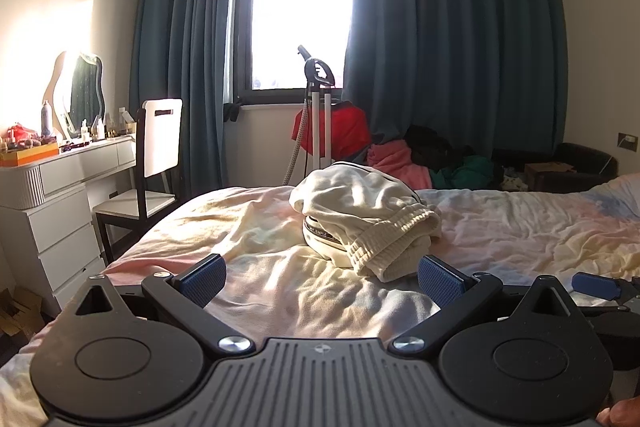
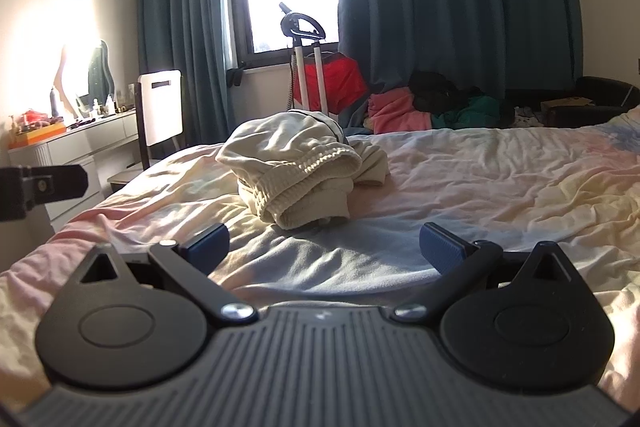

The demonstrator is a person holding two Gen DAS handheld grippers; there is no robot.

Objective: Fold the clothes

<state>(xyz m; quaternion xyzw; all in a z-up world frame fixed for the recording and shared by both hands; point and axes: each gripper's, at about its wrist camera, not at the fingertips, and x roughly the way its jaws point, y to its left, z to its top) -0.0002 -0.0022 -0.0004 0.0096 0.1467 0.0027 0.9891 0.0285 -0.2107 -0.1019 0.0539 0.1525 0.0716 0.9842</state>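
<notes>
Here both sets of jaws stand wide apart with nothing between them: the left gripper (image 1: 322, 277) and the right gripper (image 2: 324, 247) hang low over the bed (image 1: 520, 227), side by side, each pointing toward the same bundle of cloth. The right gripper's blue pad shows at the right edge of the left wrist view, so the two tools sit close together.

Just ahead of them lies the cream garment (image 1: 360, 215), a soft heap with a ribbed elastic band curling along its near side (image 2: 304, 167). It rests on the rumpled, pastel-tinted sheet, near the middle of the bed's width. It is bunched in thick rolls rather than flat layers; whether that is a rough fold set down or a heap waiting to be spread, the views do not settle.

Whichever it is, good handling here probably means pinching a single layer at an edge, such as the elastic band, rather than biting into the whole roll, since thick knit tends to slip from narrow pads. The two grippers should take matching points well apart along one edge, so the cloth hangs evenly. The wrinkled sheet beneath could get caught too, so the jaws should close just above it.
</notes>
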